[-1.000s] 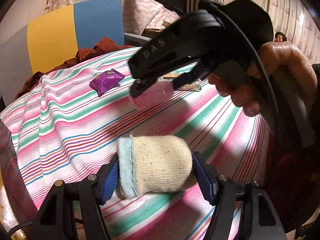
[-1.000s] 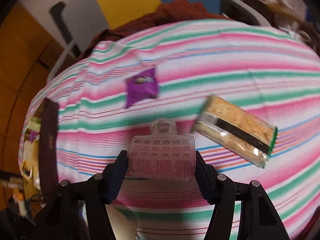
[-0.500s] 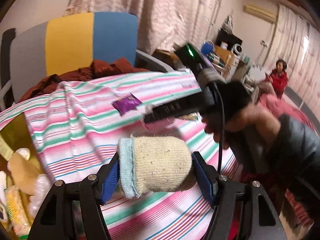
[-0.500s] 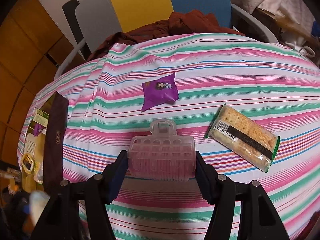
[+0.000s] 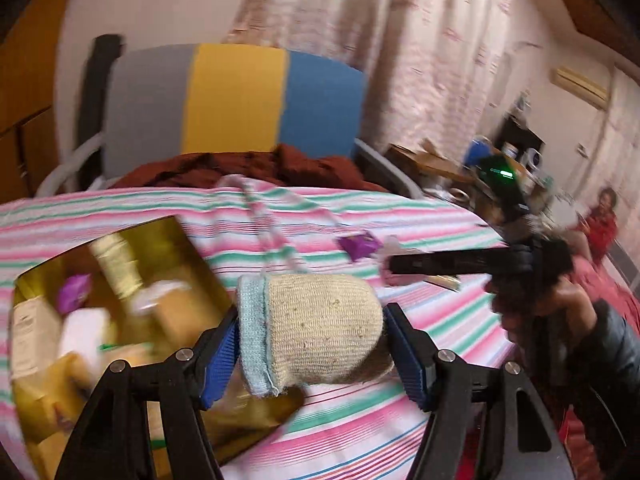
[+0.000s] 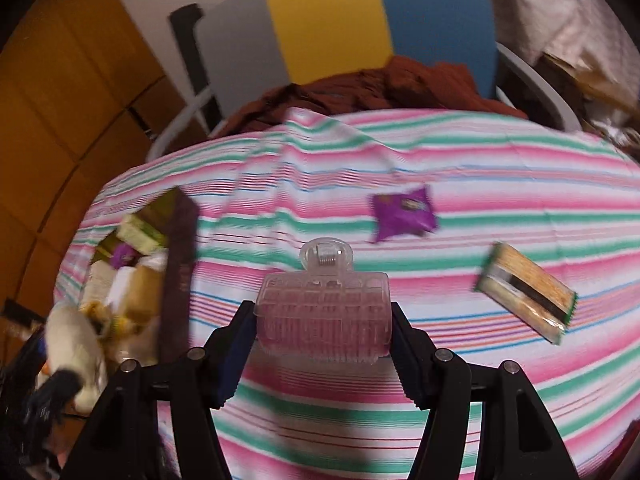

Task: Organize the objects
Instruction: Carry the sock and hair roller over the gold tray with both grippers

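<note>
A chair (image 5: 236, 96) with a back in grey, yellow and blue panels stands behind the table, its white armrest (image 6: 180, 120) curving down on the left. A rust-brown cloth (image 5: 248, 168) lies bunched on its seat, touching the table's far edge. Pale patterned curtains (image 5: 360, 20) hang behind the chair. Wooden panelling (image 6: 60, 92) covers the wall to the left. An air conditioner (image 5: 580, 84) sits high on the right wall. Below it a cluttered desk (image 5: 516, 160) is too blurred to read. A person in red (image 5: 600, 220) sits far to the right.
</note>
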### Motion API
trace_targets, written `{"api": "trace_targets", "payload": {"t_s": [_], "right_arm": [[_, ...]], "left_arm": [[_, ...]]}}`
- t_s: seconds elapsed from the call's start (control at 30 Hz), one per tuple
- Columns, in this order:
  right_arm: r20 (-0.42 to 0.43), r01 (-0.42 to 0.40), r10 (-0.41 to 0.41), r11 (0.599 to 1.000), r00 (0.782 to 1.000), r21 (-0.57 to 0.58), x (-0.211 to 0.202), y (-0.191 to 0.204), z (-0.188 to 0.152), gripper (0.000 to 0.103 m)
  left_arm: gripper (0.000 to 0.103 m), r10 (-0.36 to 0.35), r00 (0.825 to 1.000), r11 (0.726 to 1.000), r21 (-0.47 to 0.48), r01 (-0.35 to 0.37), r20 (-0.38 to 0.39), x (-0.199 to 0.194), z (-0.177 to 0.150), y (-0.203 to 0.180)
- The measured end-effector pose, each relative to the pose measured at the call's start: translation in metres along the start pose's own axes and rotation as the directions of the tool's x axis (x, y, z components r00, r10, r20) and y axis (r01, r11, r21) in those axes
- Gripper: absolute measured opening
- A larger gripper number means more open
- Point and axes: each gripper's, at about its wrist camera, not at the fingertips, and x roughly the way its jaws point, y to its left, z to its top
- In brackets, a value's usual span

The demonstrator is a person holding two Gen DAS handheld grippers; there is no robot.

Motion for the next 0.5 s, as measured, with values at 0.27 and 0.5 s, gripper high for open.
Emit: {"api": "trace_targets", "payload": {"t_s": [0.27,0.5], "right_arm": [[0.004,-0.114,0.116,0.984,0.993,-0.139,0.005,0.088,0.008,0.064],[-0.046,-0.164,0.158,0.966,0.986,-0.200,0.036,0.152,0.019,0.064]], "left_arm": [[0.070,0.197,0.978,0.967,-0.181,-0.182,0.073,-0.053,-0.001,0.095],[0.070,0.312,0.950,0.917,-0.268,-0.294,0.024,-0.066,-0.022,0.148]]}}
